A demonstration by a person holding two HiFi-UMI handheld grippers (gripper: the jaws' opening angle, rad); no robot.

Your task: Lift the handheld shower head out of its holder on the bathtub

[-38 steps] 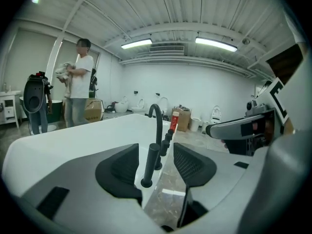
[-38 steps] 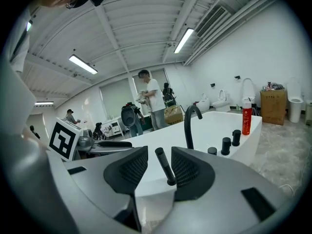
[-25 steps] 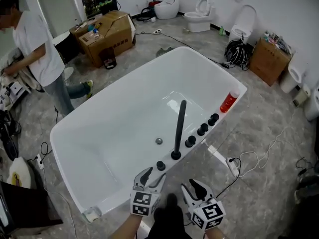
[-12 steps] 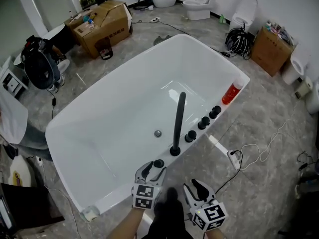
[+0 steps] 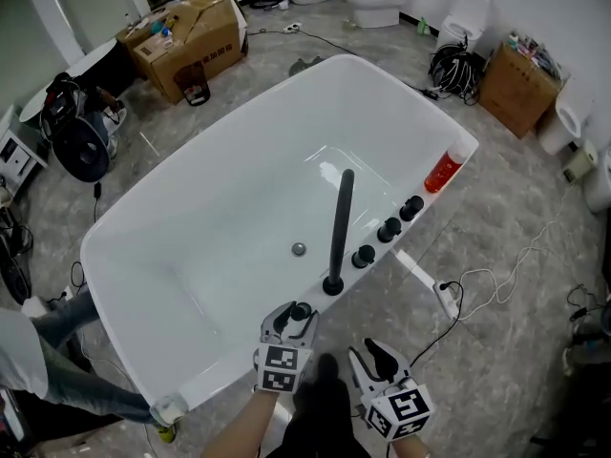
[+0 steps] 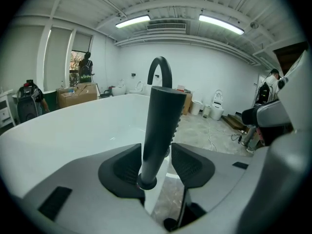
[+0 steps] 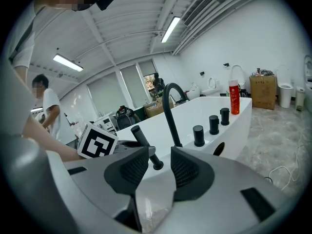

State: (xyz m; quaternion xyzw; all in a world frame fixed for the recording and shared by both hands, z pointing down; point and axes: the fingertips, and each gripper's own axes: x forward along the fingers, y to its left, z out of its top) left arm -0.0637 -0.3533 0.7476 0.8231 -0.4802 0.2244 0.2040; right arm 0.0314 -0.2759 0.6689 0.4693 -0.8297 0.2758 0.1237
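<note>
Black shower head (image 6: 158, 126), seated upright on the tub (image 6: 63, 126) rim, now stands between the left gripper's (image 6: 161, 165) jaws — lowered around it, just closing, not yet clamped — so lifting comes next; right gripper (image 7: 158, 167) waits, jaws apart, empty.

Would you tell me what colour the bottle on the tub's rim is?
The bottle is red, clearest in the right gripper view.
</note>
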